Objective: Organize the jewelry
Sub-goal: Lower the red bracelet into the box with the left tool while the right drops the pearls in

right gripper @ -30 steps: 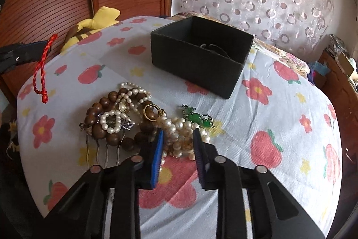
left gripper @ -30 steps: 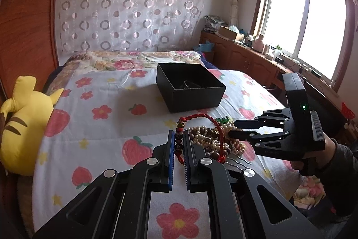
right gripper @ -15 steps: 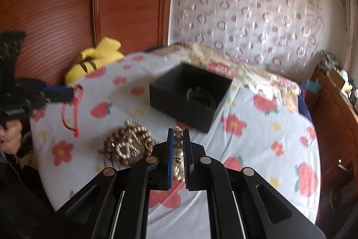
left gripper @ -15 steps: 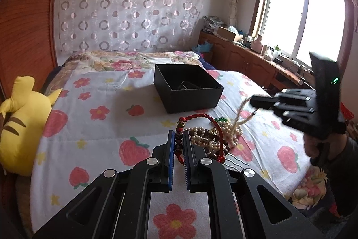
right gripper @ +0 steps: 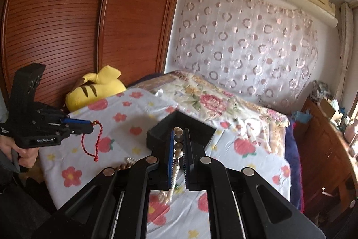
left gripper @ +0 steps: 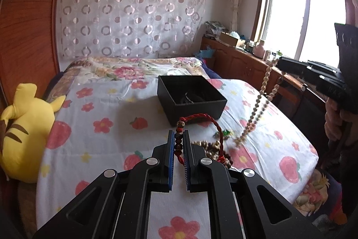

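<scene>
Red cord bracelet (left gripper: 202,124): clenched in left gripper (left gripper: 179,138) jaws, kept clear of the pile.
Pearl strand (left gripper: 259,102): pinched by right gripper (right gripper: 178,138), lifted for untangling.
Black box (left gripper: 190,95): open, awaiting both.

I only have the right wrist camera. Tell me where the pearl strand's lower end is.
Observer: The pearl strand hangs from the right gripper, whose jaws have just closed on it. Its blurred lower end reaches the jewelry pile.
Operator: Check inside the box; my fingers block it.
Observer: The black box is open, and a dark bangle lies inside.
Operator: Report the left grip.
Observer: The left gripper pinches the brown beads of the red cord bracelet.
</scene>
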Demonstrator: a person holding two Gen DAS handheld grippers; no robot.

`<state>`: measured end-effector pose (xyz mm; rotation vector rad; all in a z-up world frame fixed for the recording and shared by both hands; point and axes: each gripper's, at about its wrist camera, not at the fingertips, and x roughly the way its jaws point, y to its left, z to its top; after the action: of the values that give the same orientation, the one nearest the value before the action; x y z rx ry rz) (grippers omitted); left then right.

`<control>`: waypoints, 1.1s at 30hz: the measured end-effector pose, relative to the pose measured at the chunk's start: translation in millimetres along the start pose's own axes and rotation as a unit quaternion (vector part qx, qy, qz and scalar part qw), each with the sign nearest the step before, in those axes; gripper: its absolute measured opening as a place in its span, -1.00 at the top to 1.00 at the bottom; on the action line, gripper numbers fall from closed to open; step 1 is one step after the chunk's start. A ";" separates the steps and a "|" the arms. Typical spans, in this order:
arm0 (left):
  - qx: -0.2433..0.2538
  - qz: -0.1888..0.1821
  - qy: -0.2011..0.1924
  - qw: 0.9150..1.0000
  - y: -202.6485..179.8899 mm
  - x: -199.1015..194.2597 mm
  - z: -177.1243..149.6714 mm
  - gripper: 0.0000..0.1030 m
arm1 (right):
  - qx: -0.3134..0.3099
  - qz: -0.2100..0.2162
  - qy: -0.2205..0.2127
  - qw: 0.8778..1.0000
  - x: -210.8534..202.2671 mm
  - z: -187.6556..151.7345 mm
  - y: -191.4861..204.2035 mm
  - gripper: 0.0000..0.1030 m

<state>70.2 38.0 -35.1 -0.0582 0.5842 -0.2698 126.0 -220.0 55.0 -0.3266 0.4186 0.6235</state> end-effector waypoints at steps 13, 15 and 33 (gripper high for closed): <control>0.014 0.011 -0.008 1.000 -2.2 17.4 32.7 0.87 | -0.023 -0.040 -0.049 0.998 -6.9 63.0 -19.1 0.84; 0.015 0.012 -0.009 1.000 -1.1 18.2 36.2 0.87 | -0.029 -0.047 -0.054 0.997 -1.1 73.8 -21.3 0.84; 0.025 0.025 -0.010 0.999 4.2 39.9 66.8 0.87 | -0.031 -0.061 0.042 0.997 97.5 54.1 -28.5 0.83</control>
<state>140.0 29.9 -1.4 0.0015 0.5587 -0.2346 230.2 -171.5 60.9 -0.4356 0.4573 0.5054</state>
